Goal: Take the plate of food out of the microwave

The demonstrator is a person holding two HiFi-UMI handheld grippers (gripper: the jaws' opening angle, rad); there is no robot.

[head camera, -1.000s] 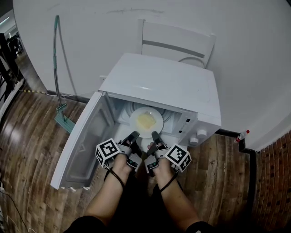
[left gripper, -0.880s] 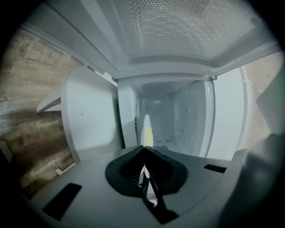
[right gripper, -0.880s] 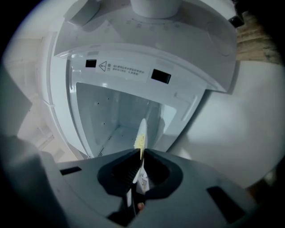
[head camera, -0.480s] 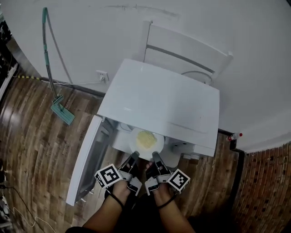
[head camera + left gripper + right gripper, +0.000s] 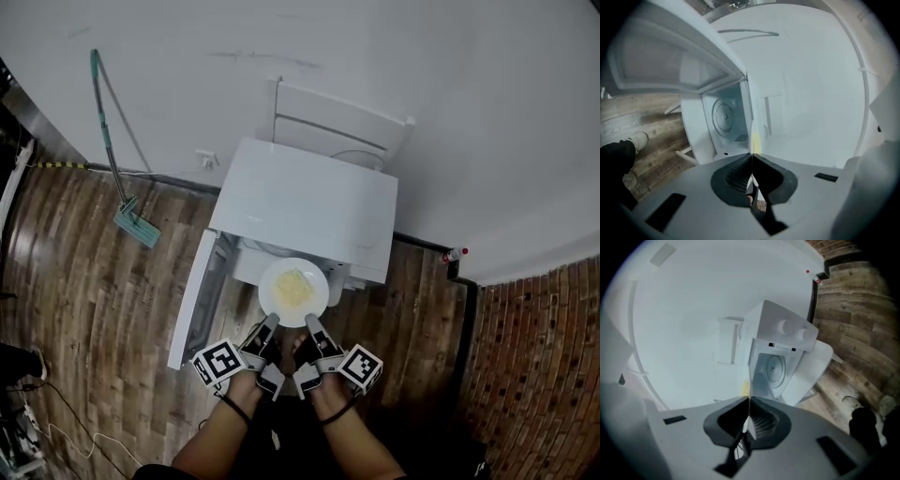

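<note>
A white plate (image 5: 277, 302) with yellow food (image 5: 292, 286) hangs in the air just outside the white microwave (image 5: 300, 202), in front of its open cavity. My left gripper (image 5: 271, 322) is shut on the plate's near-left rim and my right gripper (image 5: 310, 322) on its near-right rim. In the left gripper view the plate (image 5: 754, 137) shows edge-on, pinched in the left gripper (image 5: 752, 158). The right gripper view shows the same thin rim (image 5: 746, 390) clamped in the right gripper (image 5: 748, 402). The microwave door (image 5: 192, 300) stands swung open to the left.
The bare glass turntable (image 5: 723, 117) lies inside the cavity. A white chair (image 5: 337, 127) stands behind the microwave against the wall. A green mop (image 5: 117, 159) leans at the left. A red-capped bottle (image 5: 454, 254) and a black pipe stand at the right, by the brick floor.
The plate has come out of the cavity toward me, held by both grippers. My viewpoint has risen and drawn back from the microwave.
</note>
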